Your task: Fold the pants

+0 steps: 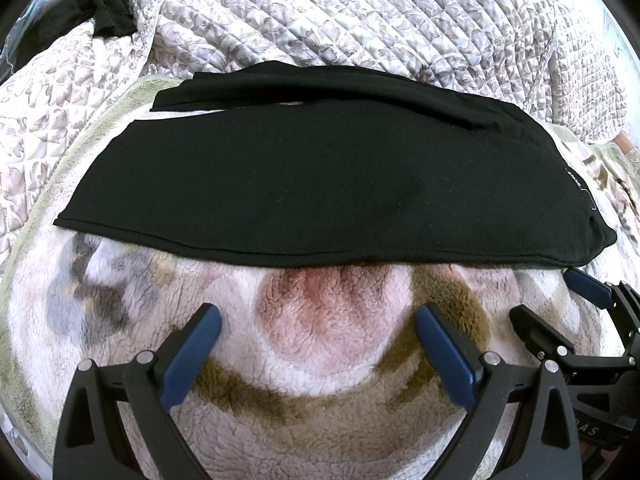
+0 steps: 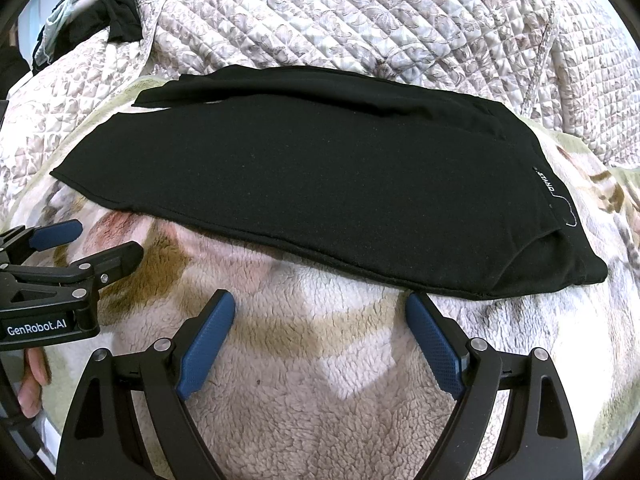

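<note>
Black pants [image 1: 304, 184] [image 2: 312, 196] lie flat and folded lengthwise on a fluffy patterned blanket [image 1: 328, 400] [image 2: 320, 400], waistband with a small label to the right. My left gripper [image 1: 318, 314] hovers open just short of the pants' near hem, nothing between its blue pads. My right gripper [image 2: 320, 302] also stands open, close to the near hem toward the waist end. In the right wrist view the left gripper [image 2: 106, 240] shows at the left edge; the right gripper [image 1: 556, 296] appears at the right of the left wrist view.
A quilted floral bedspread [image 1: 360, 12] [image 2: 360, 20] rises behind the pants. Dark and pale clothes [image 1: 108, 8] [image 2: 100, 4] are piled at the far left. A hand [image 2: 34, 380] holds the left gripper's handle.
</note>
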Motion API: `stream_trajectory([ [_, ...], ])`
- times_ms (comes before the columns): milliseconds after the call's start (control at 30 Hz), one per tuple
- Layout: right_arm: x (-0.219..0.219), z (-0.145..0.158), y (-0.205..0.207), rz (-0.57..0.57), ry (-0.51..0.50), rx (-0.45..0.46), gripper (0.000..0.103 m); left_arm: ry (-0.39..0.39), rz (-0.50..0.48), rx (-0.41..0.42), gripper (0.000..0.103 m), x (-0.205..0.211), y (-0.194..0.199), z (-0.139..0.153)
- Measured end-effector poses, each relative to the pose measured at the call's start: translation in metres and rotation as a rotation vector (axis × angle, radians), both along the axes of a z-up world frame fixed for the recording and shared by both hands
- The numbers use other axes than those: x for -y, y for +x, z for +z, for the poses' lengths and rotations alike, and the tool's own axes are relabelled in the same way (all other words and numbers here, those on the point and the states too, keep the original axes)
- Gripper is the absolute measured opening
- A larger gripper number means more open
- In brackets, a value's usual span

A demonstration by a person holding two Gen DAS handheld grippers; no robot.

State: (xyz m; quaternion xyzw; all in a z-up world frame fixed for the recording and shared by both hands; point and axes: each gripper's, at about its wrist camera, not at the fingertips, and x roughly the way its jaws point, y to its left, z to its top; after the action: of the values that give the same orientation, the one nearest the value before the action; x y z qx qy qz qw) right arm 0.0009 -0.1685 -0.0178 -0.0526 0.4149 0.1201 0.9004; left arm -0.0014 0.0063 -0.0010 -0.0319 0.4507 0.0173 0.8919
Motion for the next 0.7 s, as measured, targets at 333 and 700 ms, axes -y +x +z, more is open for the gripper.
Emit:
stream_trajectory([
  [333,0.0012,-0.0011,-0.0009,0.000,-0.001,0.004,0.088,-0.001,0.000,0.001,0.101,0.0025,-0.0004,0.0010],
  [700,-0.0007,-0.0001,-0.0005,0.000,-0.003,0.004,0.088,0.001,0.000,0.001,0.101,0.0039,0.0005,0.0007],
])
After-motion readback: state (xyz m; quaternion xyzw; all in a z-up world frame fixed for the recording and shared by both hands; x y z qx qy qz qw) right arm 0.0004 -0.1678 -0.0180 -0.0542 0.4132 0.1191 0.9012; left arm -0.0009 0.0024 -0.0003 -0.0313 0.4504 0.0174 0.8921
